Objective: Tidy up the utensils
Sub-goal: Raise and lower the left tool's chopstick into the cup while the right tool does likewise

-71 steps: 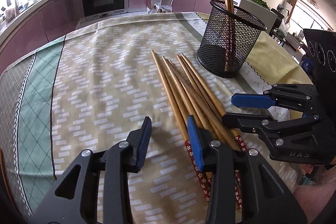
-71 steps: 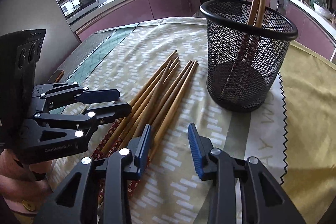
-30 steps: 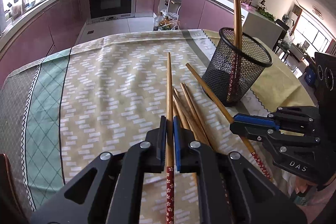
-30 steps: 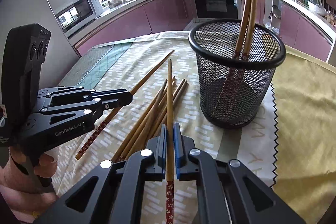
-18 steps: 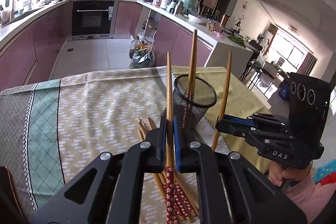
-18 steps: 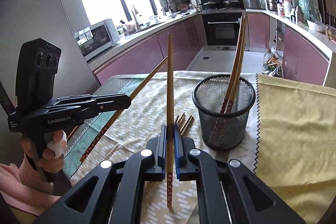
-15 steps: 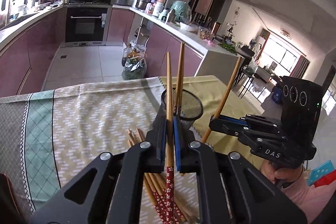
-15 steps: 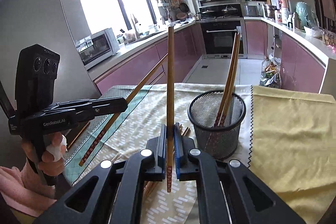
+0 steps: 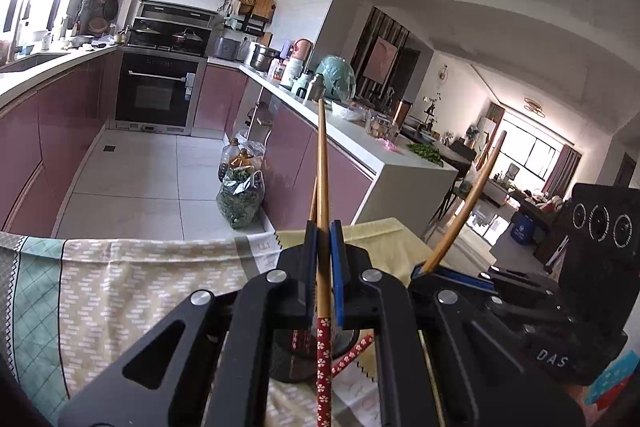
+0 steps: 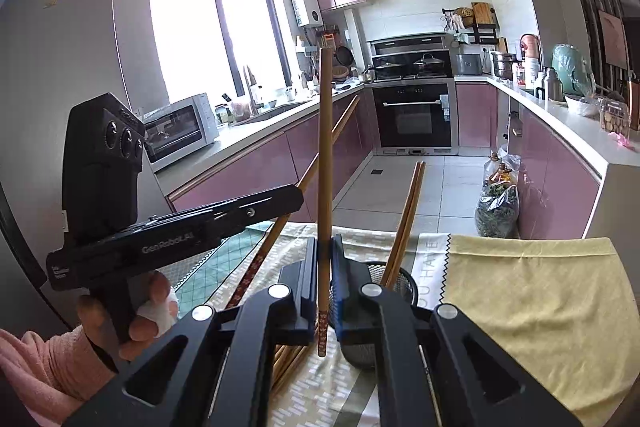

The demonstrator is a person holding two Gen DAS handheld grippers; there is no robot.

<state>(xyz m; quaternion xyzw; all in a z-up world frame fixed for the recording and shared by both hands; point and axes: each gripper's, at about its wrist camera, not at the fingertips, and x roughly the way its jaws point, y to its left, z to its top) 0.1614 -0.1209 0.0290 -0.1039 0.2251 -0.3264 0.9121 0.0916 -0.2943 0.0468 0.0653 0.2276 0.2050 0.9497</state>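
A: Where is each chopstick relative to its gripper?

B: The left gripper [image 9: 323, 247] has its blue pads pressed onto a wooden chopstick [image 9: 322, 163] that runs upright between them, bare tip above, red flower-patterned end hanging below the jaws. The right gripper [image 10: 325, 267] pinches its own chopstick [image 10: 325, 155] the same way, tip high, patterned end just beneath the pads.

A: And the holder?

B: The black mesh cup [image 10: 396, 277] sits on the tablecloth [image 10: 528, 291] just past the right gripper's fingers, mostly hidden behind them. Two chopsticks in the cup [image 10: 410, 211] lean out of it, touching one another. In the left wrist view the cup is almost wholly covered by the gripper's body.

A: What about the rest?

B: A loose bundle of chopsticks [image 10: 286, 359] lies on the cloth under the right gripper, only partly seen.

A: How do the sticks look?

B: Slim, round, light brown wood, with a dark red band of small white flowers at the thick end.

A: Are the grippers near each other?

B: Side by side; each appears in the other's view, and a hand [image 10: 132, 315] in a pink sleeve holds the left one.
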